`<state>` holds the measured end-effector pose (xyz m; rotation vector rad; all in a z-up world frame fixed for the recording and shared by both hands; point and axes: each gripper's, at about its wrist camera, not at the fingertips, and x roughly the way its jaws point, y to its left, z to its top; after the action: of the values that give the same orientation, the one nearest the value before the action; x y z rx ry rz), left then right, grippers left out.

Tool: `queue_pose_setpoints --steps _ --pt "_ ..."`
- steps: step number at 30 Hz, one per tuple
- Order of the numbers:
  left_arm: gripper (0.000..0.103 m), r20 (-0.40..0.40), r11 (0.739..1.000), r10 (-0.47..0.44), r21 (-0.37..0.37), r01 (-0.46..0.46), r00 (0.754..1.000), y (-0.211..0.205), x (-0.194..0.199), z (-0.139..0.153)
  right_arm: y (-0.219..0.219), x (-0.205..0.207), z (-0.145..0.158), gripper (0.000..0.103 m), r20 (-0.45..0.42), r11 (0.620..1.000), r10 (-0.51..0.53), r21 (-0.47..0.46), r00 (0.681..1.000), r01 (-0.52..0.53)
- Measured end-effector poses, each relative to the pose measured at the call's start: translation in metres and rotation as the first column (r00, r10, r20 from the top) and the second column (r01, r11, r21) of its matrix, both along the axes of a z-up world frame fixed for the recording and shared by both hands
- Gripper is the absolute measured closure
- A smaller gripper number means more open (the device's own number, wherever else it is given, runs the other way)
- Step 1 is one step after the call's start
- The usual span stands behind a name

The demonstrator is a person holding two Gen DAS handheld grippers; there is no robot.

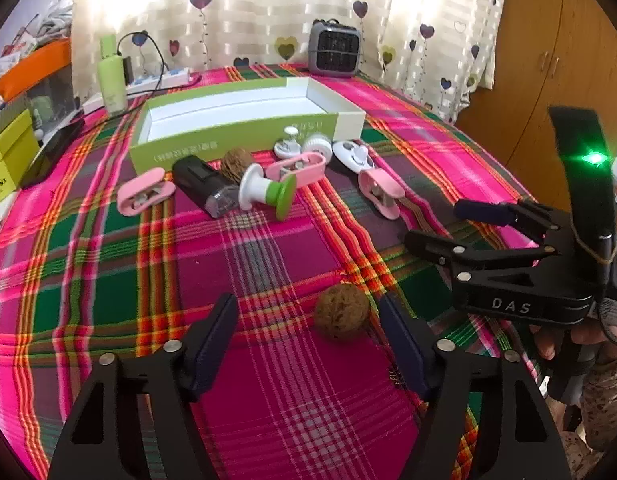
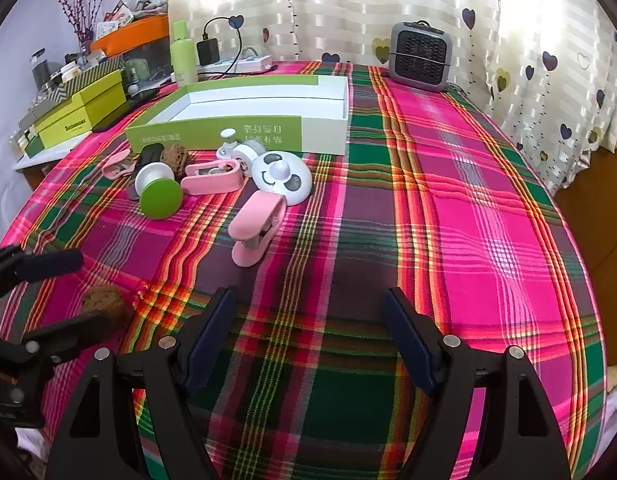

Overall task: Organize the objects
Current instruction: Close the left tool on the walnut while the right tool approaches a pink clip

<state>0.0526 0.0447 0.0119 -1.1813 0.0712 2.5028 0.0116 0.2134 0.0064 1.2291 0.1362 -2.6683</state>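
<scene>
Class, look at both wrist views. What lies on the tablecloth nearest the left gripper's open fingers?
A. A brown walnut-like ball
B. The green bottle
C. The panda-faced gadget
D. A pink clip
A: the brown walnut-like ball sits alone on the tablecloth just ahead of the left gripper, between its open fingers, untouched, while the other small items lie farther off by the green box.

Small trinkets lie clustered before the empty green-and-white box; one walnut lies apart.

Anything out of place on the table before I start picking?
One walnut sits alone near the left gripper, well apart from the cluster by the empty green box. The green-and-white spool lies tipped on its side.
</scene>
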Motion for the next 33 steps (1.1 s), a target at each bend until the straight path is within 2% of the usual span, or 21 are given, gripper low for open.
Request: queue_pose_setpoints --steps 10,12,19,26,29,33 --pt "0.056 -0.013 0.999 -0.013 -0.029 0.013 1.0 0.008 0.0 -0.003 0.0 0.0 0.0 0.026 -0.001 1.0 0.0 -0.001 1.0 0.0" --pt "0.065 -0.018 0.999 -0.01 -0.032 0.009 1.0 0.009 -0.001 -0.003 0.0 0.0 0.0 0.026 0.0 1.0 0.0 -0.001 1.0 0.0" --pt "0.077 -0.028 0.999 0.001 -0.042 -0.002 1.0 0.008 -0.004 -0.003 0.001 0.0 -0.001 0.026 0.0 1.0 -0.002 0.0 1.0 0.002" --pt "0.077 -0.041 0.998 0.037 -0.042 -0.038 0.999 0.0 -0.008 -0.005 0.004 -0.002 0.003 0.027 0.019 0.999 -0.014 -0.042 1.0 0.015" --pt "0.077 -0.043 0.997 0.057 -0.04 -0.059 0.997 -0.004 -0.011 -0.005 0.006 -0.003 0.007 0.033 0.017 0.996 -0.013 -0.093 1.0 0.014" --pt "0.077 -0.046 0.996 0.078 -0.037 -0.079 0.996 -0.011 -0.017 -0.005 0.001 -0.006 0.012 0.033 0.005 0.995 -0.002 -0.103 1.0 0.003"
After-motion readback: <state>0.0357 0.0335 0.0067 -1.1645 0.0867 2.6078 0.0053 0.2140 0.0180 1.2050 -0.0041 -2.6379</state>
